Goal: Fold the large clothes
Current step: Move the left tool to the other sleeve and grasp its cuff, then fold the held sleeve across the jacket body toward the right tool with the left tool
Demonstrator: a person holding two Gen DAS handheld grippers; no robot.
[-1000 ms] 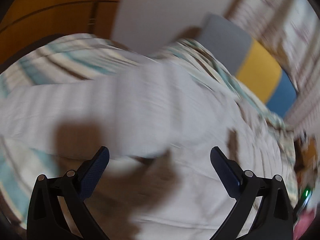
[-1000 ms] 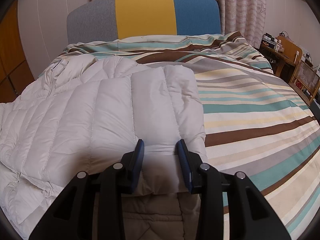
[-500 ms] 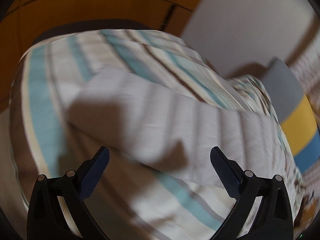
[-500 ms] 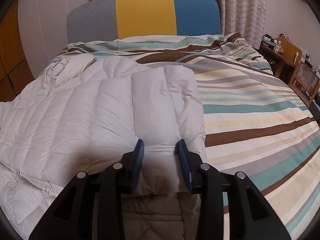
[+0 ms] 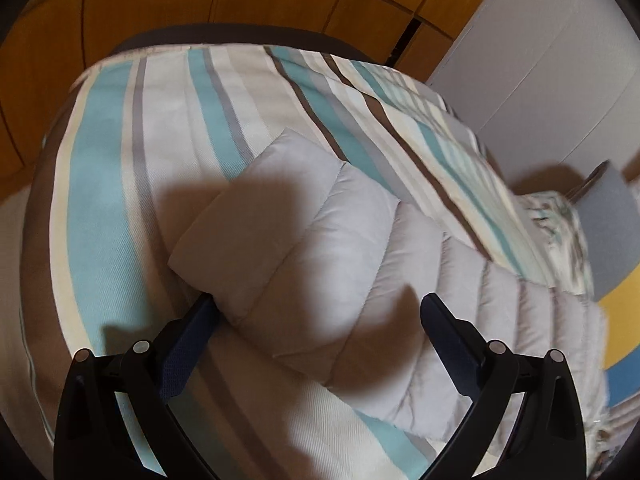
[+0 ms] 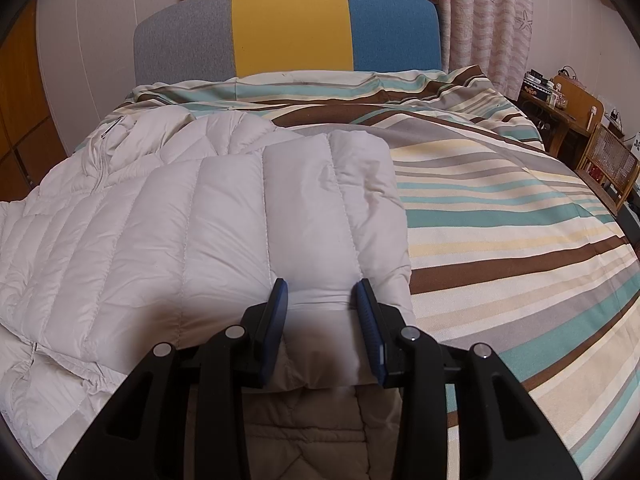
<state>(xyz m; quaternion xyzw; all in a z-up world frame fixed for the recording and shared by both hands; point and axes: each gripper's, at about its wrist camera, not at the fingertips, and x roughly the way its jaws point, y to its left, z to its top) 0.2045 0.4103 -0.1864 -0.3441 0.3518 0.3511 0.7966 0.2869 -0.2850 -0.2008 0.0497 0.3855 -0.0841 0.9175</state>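
While the right tool (image 6: 322, 312) is pinching the folded edge of the puffy white jacket (image 6: 208, 216) on the striped bed (image 6: 520, 216), I'd slide the spread-open left tool (image 5: 316, 320) squarely over the sleeve end (image 5: 280, 216) before clamping so the fold stays even. Jacket's long axis runs toward the headboard (image 6: 288, 28), collar at that end

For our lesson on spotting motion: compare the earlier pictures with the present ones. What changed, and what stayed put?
The left gripper swung across the bed to the jacket's sleeve end, jaws open throughout and now straddling it. The right gripper has not moved, still clamped on the folded jacket edge.
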